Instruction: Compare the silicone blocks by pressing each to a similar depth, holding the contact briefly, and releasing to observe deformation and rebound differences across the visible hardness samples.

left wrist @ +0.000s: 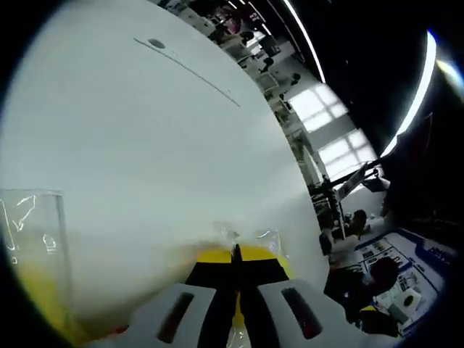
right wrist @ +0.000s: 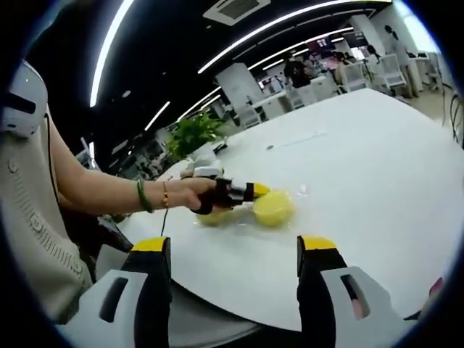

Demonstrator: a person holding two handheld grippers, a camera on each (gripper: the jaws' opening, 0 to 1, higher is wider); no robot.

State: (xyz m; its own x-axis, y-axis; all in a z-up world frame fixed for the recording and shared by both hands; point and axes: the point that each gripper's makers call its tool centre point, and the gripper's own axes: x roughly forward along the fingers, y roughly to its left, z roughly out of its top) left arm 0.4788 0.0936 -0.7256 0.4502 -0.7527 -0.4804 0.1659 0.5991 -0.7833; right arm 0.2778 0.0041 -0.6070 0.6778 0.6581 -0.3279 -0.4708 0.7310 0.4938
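In the right gripper view a round yellow silicone block [right wrist: 274, 209] lies in clear wrapping on the white table [right wrist: 377, 167]. A paler yellow block [right wrist: 212, 216] lies just left of it, under a person's hand. That hand holds my left gripper [right wrist: 255, 191], whose yellow tips meet the round block's upper left side. My right gripper [right wrist: 234, 248] stands open nearer the table's front edge, nothing between its jaws. In the left gripper view my left gripper [left wrist: 235, 254] is shut, tips low against the table [left wrist: 167, 145]. A clear case with yellow inside [left wrist: 32, 275] sits at the left.
A bare forearm with bracelets [right wrist: 148, 196] reaches in from the left. A potted plant [right wrist: 192, 132] stands at the table's far end, chairs and desks [right wrist: 319, 80] beyond. A dark seam with a round spot [left wrist: 156, 43] crosses the far table. The table edge [left wrist: 304, 217] drops off at right.
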